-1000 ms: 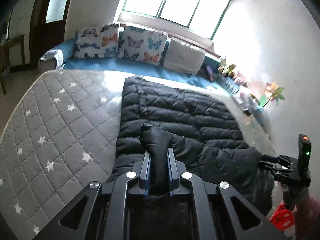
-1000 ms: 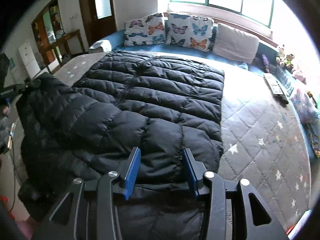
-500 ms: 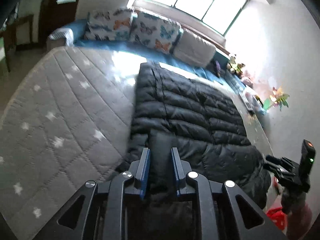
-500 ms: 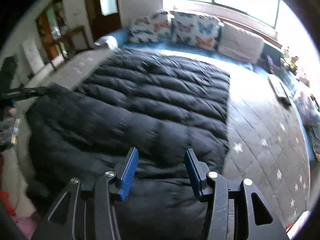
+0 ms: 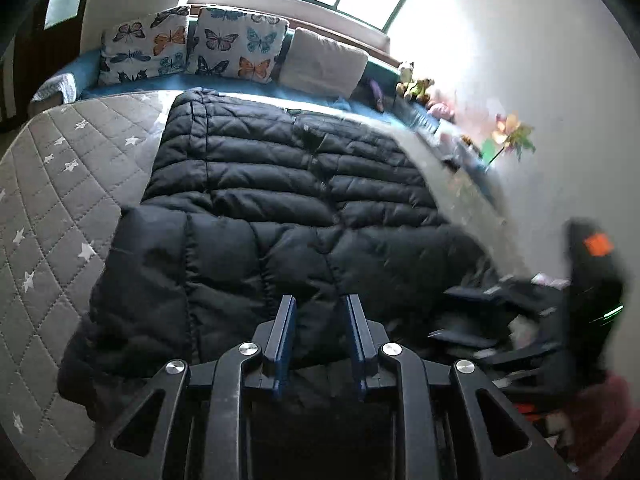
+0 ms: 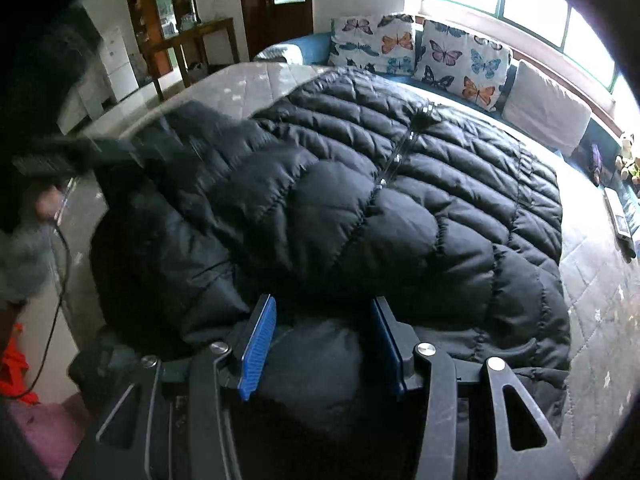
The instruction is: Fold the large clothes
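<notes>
Your black puffer jacket (image 5: 280, 184) lies flat on the bed (image 5: 60, 184), collar toward the butterfly pillows (image 5: 236, 48), ready for folding; your left gripper (image 5: 320, 328) is opening off its hem, your right gripper (image 6: 320, 344) half-open, empty

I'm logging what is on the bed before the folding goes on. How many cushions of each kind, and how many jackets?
Butterfly-print cushions: 2
Plain beige cushion: 1
Black quilted jacket: 1
Total: 4
</notes>
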The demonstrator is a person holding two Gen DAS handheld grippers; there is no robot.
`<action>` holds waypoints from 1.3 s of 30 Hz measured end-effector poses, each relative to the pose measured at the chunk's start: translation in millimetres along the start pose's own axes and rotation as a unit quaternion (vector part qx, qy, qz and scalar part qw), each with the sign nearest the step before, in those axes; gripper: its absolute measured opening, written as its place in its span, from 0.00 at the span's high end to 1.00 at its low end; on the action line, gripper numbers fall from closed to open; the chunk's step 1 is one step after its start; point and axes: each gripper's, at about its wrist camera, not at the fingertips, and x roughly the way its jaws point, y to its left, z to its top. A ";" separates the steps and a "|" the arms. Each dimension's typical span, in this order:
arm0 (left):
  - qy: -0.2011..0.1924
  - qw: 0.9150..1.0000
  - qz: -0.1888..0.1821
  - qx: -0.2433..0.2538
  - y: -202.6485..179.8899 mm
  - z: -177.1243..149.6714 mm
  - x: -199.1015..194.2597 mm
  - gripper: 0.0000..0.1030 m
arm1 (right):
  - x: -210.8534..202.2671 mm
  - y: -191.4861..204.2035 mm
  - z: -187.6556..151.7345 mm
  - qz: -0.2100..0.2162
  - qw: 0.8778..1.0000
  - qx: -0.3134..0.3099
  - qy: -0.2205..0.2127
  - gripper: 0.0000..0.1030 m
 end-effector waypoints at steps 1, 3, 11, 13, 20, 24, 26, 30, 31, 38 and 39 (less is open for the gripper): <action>0.001 1.000 0.003 0.003 -0.8 -2.4 1.2 0.74 | -10.1 -3.3 -0.6 0.004 1.000 0.004 -0.009 0.48; 0.004 1.000 0.000 0.004 1.4 -7.3 3.2 0.74 | -24.8 -11.6 -2.7 -0.004 1.000 0.016 -0.020 0.48; 0.017 1.000 0.000 0.004 14.7 -14.7 15.0 0.73 | -44.9 -79.9 -49.9 -0.068 0.993 0.097 0.007 0.48; 0.020 1.000 0.002 0.007 15.1 -16.1 19.0 0.73 | -37.1 -91.4 -62.7 -0.061 0.991 0.117 0.022 0.48; 0.027 1.000 -0.008 0.008 22.7 -16.0 30.6 0.73 | -23.0 -104.8 -77.4 -0.026 0.988 0.149 0.012 0.48; 0.031 0.999 -0.006 0.009 23.6 -14.3 33.3 0.73 | -45.7 -93.5 -55.4 -0.067 0.992 0.103 0.003 0.48; 0.033 0.999 -0.004 0.012 22.7 -13.4 33.8 0.73 | -52.5 -91.5 -40.5 -0.061 0.993 0.096 -0.017 0.48; 0.034 0.999 -0.009 0.010 23.7 -12.5 34.9 0.73 | -34.2 -91.9 -12.1 -0.044 0.995 0.089 -0.028 0.48; 0.034 0.999 -0.010 0.009 24.3 -12.5 35.4 0.73 | -22.9 -92.2 -9.2 -0.039 0.995 0.087 -0.020 0.47; 0.035 0.999 -0.018 0.019 27.8 -16.6 41.0 0.73 | 15.0 -93.3 -30.3 -0.041 0.995 0.085 0.011 0.46; 0.037 0.999 -0.021 0.016 28.5 -15.8 41.0 0.73 | 12.7 -91.9 -29.5 -0.046 0.996 0.081 0.013 0.46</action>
